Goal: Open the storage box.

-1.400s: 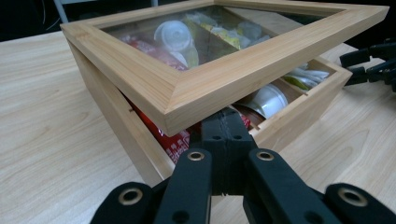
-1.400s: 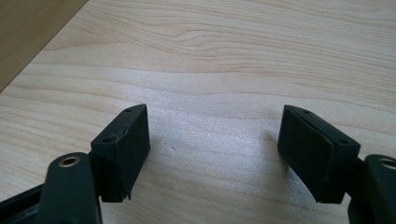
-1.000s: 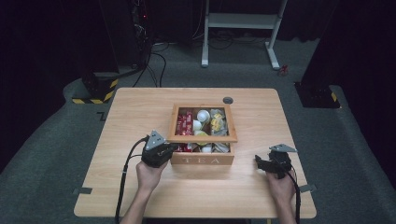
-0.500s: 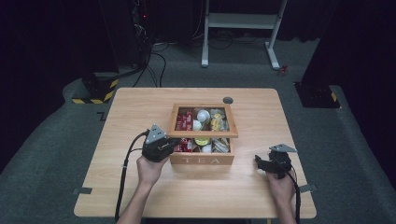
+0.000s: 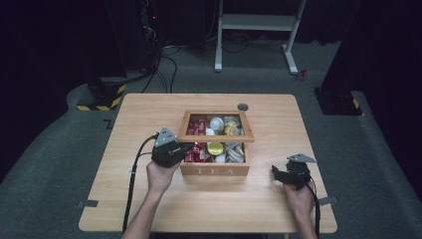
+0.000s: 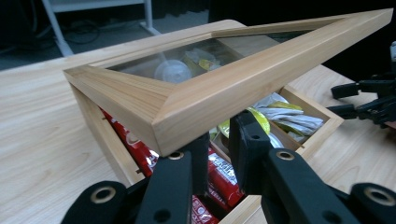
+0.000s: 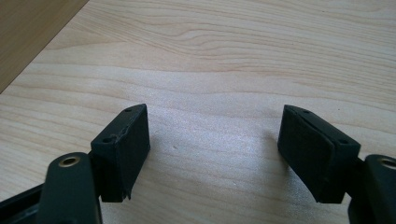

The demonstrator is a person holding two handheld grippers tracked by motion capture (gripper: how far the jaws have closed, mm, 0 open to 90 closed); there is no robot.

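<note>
While the wooden tea box (image 5: 215,158) sits at the middle of the table (image 5: 149,114), its glass-paned lid (image 6: 224,88) is shown raised and tilted, hinged at the far side. The left gripper (image 6: 219,154) is seen under the lid's near-left corner; its jaws have just been opening, and the narrow gap between them appears empty, so the lid is judged to rest on or just above the jaw tips rather than to be pinched. The right gripper (image 7: 212,154) is spread wide over bare tabletop, well apart from the box on its right. The lid is judged stiff and fairly light, yet fragile at the pane; hold is best taken on the wooden frame, near a front corner. The sachets (image 6: 140,149) inside are judged soft and light. Free room is offered behind the box, where only a small dark disc (image 5: 243,106) lies near the far edge.
</note>
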